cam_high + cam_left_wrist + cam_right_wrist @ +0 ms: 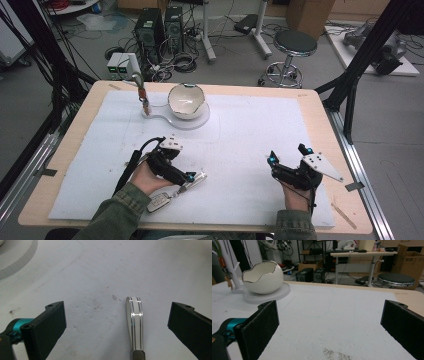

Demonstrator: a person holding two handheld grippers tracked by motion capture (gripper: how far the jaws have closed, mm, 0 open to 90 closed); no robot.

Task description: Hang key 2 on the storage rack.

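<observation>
The left hand-held gripper [192,177] hovers low over the white mat [240,145] near the front of the tabletop [320,107], its jaws spread wide. Between them, nearer the right jaw in the left gripper view and touching neither, lies a flat, shiny metal strip [135,322] on the mat; in the high view it runs back under that gripper towards a silvery piece by the sleeve [117,212]. The right hand-held gripper [287,156] is well apart on the right, jaws also wide and empty. A white eggshell-shaped bowl [186,101] sits on a round stand [200,121] farther back.
</observation>
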